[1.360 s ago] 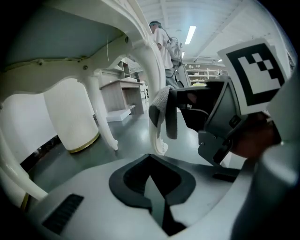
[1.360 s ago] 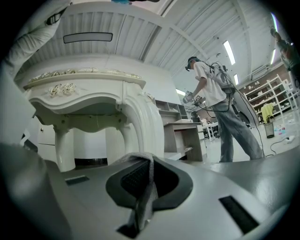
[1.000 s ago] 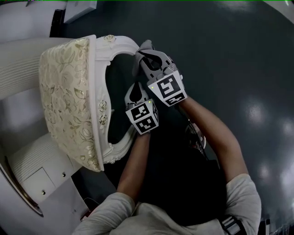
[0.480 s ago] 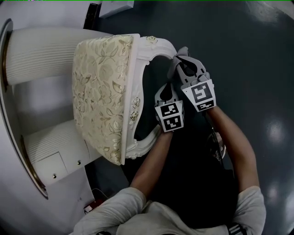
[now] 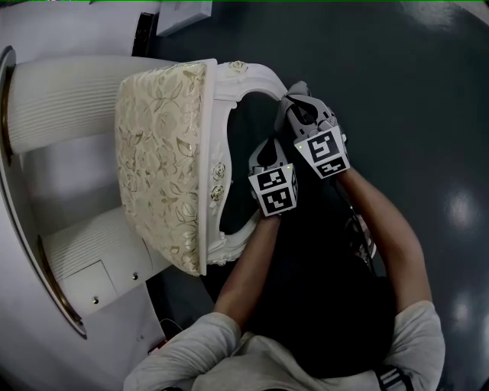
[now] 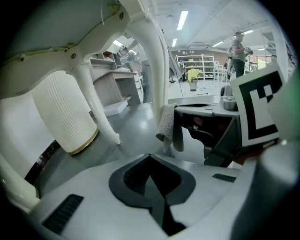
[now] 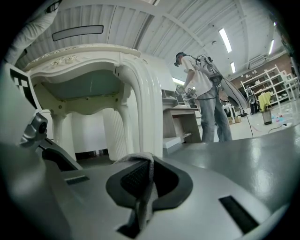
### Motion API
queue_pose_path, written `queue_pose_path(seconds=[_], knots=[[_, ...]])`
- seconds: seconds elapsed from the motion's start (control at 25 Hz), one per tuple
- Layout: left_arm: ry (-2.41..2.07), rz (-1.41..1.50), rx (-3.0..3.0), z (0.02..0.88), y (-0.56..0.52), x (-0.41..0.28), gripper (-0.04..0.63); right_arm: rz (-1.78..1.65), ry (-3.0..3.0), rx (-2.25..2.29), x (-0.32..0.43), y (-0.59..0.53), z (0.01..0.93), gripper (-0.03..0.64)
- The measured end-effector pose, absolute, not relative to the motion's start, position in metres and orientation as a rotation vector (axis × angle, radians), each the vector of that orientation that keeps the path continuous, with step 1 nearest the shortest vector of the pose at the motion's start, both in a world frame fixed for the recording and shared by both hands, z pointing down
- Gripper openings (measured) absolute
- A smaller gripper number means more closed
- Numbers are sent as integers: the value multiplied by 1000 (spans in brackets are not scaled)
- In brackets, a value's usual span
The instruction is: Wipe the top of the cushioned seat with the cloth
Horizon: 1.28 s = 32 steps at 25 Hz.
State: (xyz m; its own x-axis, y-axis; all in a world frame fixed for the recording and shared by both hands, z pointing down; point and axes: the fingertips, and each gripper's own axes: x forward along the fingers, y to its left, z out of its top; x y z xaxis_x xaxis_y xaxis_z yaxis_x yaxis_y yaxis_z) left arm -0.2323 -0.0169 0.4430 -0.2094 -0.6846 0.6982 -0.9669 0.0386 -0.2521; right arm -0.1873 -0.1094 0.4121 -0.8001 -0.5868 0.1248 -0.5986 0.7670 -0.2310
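Observation:
The cushioned seat point(image 5: 160, 153) is a stool with a cream floral top and a white carved frame point(image 5: 229, 84), left of centre in the head view. My right gripper point(image 5: 295, 95) hovers beside the frame's front corner, below the cushion level, shut on a grey cloth point(image 5: 289, 103). In the right gripper view the cloth point(image 7: 143, 187) runs between the closed jaws of my right gripper point(image 7: 145, 161), with the stool's leg point(image 7: 143, 103) just ahead. My left gripper point(image 5: 267, 150) sits close beside it, shut and empty point(image 6: 150, 157). The cloth point(image 6: 169, 126) hangs in the left gripper view.
A white ribbed curved counter point(image 5: 69, 92) stands behind and left of the stool. Dark glossy floor point(image 5: 397, 76) spreads to the right. A white box point(image 5: 183, 11) lies at the top. A person point(image 7: 206, 98) stands some way off, with shelves beyond.
The head view has swung, so the stool sits more to the centre. Both grippers stay together by the stool's frame, drifting slightly left. The cloth remains held.

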Motion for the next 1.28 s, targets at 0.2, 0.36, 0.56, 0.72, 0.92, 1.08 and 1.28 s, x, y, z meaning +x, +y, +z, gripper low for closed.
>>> queue_pose_path(seconds=[0.2,0.36,0.56,0.72,0.92,1.08,1.28], knots=[[-1951,947,1645,443,-17,-229,14,476,-2843,949,-192,-106,437,14],[-1946,950,1650,448,-16,-220,14,529,-2815,946,-191,-105,448,14],[-1931,945,1635,457,-11,-218,13,550,-2750,939,-194,-106,466,14],[-1930,936,1630,459,-13,-217,14,545,-2691,919,-194,-107,478,14],[-1923,936,1639,461,-14,-211,14,550,-2632,902,-191,-110,489,14],[-1917,936,1637,462,-14,-210,14,599,-2618,920,-188,-111,492,14],[-1922,935,1638,461,-15,-210,14,588,-2593,947,-184,-111,493,14]])
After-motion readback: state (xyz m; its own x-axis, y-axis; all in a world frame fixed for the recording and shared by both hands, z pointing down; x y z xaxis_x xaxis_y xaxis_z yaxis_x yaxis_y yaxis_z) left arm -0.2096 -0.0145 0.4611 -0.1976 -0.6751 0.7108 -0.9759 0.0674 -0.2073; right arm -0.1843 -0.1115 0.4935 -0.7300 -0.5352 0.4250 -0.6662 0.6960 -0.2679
